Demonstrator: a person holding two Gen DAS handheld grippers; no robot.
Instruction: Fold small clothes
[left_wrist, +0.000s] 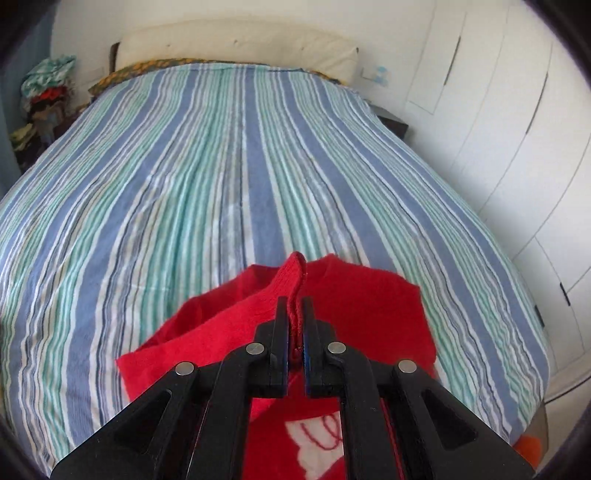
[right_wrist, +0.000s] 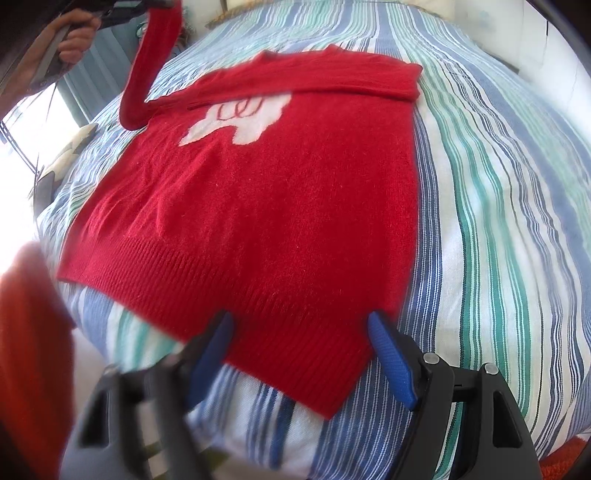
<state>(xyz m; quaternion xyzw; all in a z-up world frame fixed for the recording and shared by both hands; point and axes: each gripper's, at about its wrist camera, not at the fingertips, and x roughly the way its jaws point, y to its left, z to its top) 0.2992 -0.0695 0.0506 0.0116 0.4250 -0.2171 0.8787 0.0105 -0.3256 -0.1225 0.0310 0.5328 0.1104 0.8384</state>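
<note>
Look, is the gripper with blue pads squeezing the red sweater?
No, the right gripper hangs open over the red sweater, its pads apart.

The right gripper's (right_wrist: 295, 354) left finger (right_wrist: 210, 350) is smeared by blur. An orange-red blurred shape (right_wrist: 33, 354) fills the lower left, unidentifiable. The sweater's (right_wrist: 277, 206) sleeve (right_wrist: 147, 74) end is cut off at the top edge.

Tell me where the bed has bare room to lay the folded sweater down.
The striped bedspread is bare from the sweater up to the pillow, and along its right side. The near edge is crowded: sweater hem and right gripper.
</note>
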